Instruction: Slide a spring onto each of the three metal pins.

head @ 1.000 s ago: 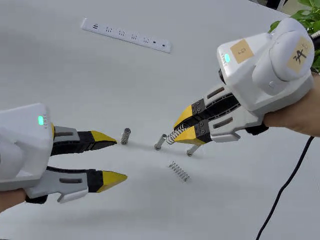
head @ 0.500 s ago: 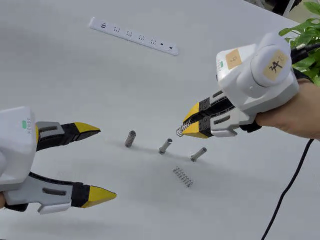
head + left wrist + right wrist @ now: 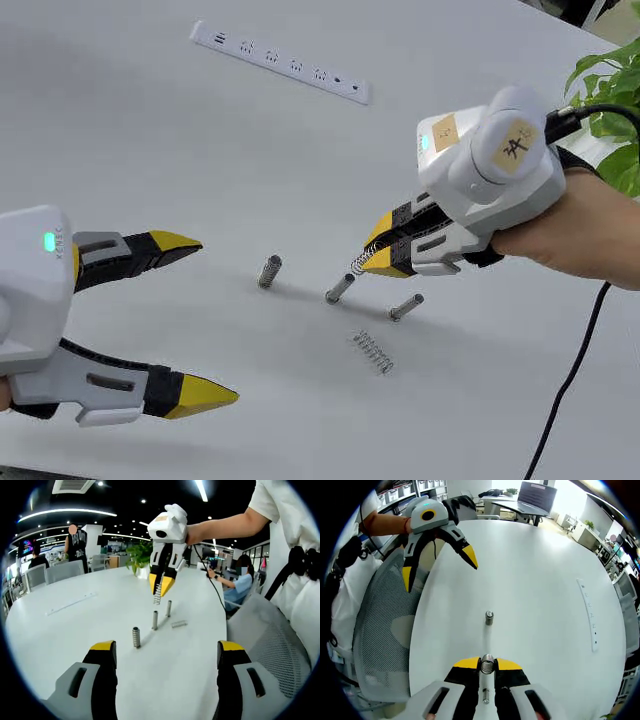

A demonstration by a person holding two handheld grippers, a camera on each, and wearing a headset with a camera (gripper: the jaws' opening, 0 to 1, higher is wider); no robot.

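My right gripper (image 3: 373, 259) is shut on a spring (image 3: 359, 264), which hangs just above and right of the bare middle pin (image 3: 340, 288). The left pin (image 3: 269, 271) wears a spring; the right pin (image 3: 406, 306) is bare. A loose spring (image 3: 372, 352) lies flat in front of them. My left gripper (image 3: 205, 320) stands wide open near the table's front left, holding nothing. In the left gripper view the right gripper (image 3: 162, 584) holds the spring (image 3: 157, 596) over the pins (image 3: 155, 620). In the right gripper view the spring (image 3: 487, 664) sits between the shut tips.
A white power strip (image 3: 280, 62) lies at the table's far side. A green plant (image 3: 610, 110) and a black cable (image 3: 570, 380) are at the right edge. Mesh chairs (image 3: 385, 630) stand by the table; people sit in the office behind.
The left gripper's jaws have spread wider. The right gripper pulled the spring a little up and away from the middle pin, then drifted back near it. My head moved too.
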